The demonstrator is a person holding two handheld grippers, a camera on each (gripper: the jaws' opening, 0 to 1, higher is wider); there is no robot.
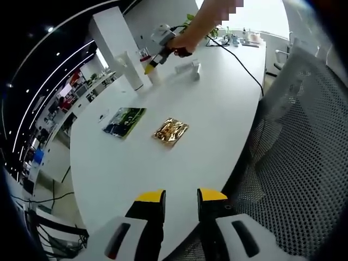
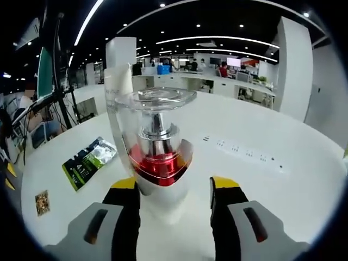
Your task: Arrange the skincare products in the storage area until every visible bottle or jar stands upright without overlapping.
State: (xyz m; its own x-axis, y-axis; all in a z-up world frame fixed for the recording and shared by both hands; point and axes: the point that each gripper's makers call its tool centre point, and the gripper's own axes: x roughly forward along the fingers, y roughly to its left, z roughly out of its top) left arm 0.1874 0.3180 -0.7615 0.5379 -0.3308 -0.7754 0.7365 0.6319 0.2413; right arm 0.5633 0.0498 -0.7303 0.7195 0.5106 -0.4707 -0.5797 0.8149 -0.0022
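The left gripper [image 1: 181,197] hangs over the near edge of the white table [image 1: 217,119], jaws parted with nothing between them. The right gripper [image 2: 174,187], held by a hand [image 1: 185,41] (bare forearm above it) near the far edge, stands with jaws spread.

The left gripper view looks from the desk's [image 1: 217,125] near edge along it toward the far bottles. The right gripper view sits close against a bottle [image 2: 157,157]. Both views share the green packet [image 1: 125,120] [image 2: 89,161].
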